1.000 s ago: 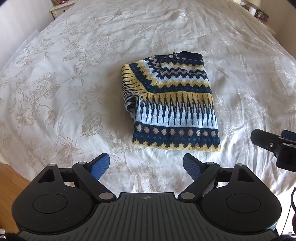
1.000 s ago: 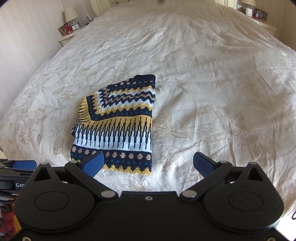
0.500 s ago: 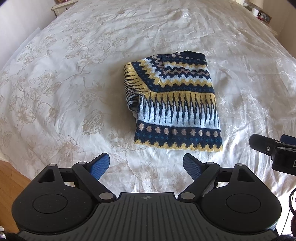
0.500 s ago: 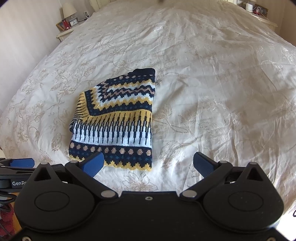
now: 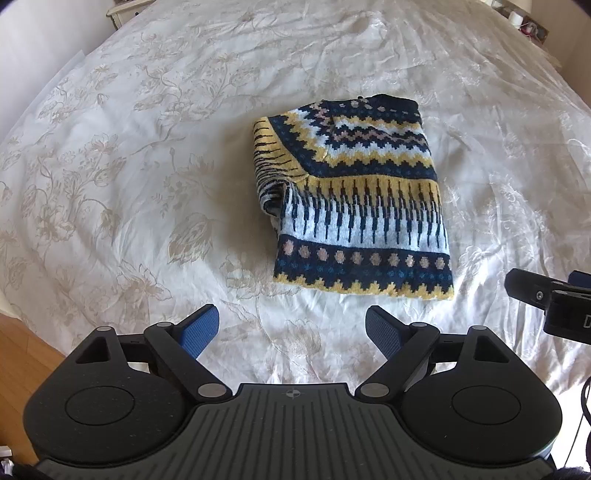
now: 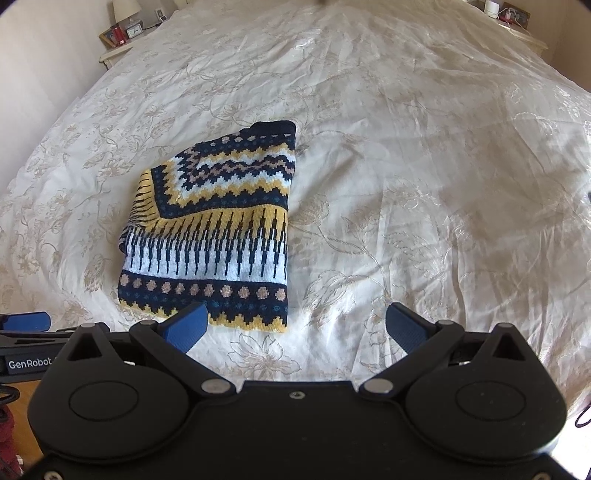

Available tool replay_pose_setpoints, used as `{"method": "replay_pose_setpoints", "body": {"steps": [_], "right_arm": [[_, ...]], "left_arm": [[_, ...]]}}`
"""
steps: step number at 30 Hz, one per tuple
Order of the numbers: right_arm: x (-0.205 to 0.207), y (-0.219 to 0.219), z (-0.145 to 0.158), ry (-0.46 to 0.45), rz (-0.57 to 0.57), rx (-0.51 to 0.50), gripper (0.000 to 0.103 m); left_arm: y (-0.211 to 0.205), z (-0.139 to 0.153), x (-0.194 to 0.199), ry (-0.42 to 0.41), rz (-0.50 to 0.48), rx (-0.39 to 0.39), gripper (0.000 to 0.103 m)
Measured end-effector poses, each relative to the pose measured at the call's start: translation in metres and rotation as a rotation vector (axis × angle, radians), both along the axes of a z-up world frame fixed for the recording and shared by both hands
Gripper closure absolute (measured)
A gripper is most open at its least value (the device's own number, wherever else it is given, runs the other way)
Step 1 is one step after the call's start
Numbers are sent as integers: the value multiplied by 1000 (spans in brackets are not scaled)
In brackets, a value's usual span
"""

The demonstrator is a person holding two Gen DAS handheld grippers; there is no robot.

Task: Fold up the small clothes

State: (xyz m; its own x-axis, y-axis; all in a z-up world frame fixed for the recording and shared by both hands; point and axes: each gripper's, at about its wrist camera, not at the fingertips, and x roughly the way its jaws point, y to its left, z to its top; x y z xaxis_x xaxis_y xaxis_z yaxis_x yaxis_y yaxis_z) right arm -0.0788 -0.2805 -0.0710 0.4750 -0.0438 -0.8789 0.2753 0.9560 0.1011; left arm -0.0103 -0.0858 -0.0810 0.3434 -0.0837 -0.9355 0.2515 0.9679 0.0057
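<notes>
A small knitted sweater (image 5: pixel 354 199) in navy, yellow and white lies folded into a compact rectangle on the bed, its patterned hem toward me. It also shows in the right wrist view (image 6: pixel 214 236). My left gripper (image 5: pixel 291 332) is open and empty, just short of the hem and a little to its left. My right gripper (image 6: pixel 295 326) is open and empty, at the hem's right corner; its left fingertip (image 6: pixel 186 326) overlaps the hem edge in view. Neither gripper holds the cloth. The right gripper's side shows in the left wrist view (image 5: pixel 546 295).
The bed is covered by a cream floral bedspread (image 6: pixel 424 184) with creases. A nightstand with a lamp and clock (image 6: pixel 125 31) stands at the far left, another (image 6: pixel 513 18) at the far right. Wooden floor (image 5: pixel 22 354) shows at the near left edge.
Both grippers have drifted slightly, so the sweater sits a little further right in the left view and lower in the right view. Both stay open; the sweater has not moved.
</notes>
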Motion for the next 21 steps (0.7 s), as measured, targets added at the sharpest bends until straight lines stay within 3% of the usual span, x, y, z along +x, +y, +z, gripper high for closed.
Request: {"method": "replay_pose_setpoints", "body": {"steps": [21], "right_arm": [[2,-4,-5,32,-29,-3,1]], "left_arm": [[0,-4,4,6,4,9,16]]}}
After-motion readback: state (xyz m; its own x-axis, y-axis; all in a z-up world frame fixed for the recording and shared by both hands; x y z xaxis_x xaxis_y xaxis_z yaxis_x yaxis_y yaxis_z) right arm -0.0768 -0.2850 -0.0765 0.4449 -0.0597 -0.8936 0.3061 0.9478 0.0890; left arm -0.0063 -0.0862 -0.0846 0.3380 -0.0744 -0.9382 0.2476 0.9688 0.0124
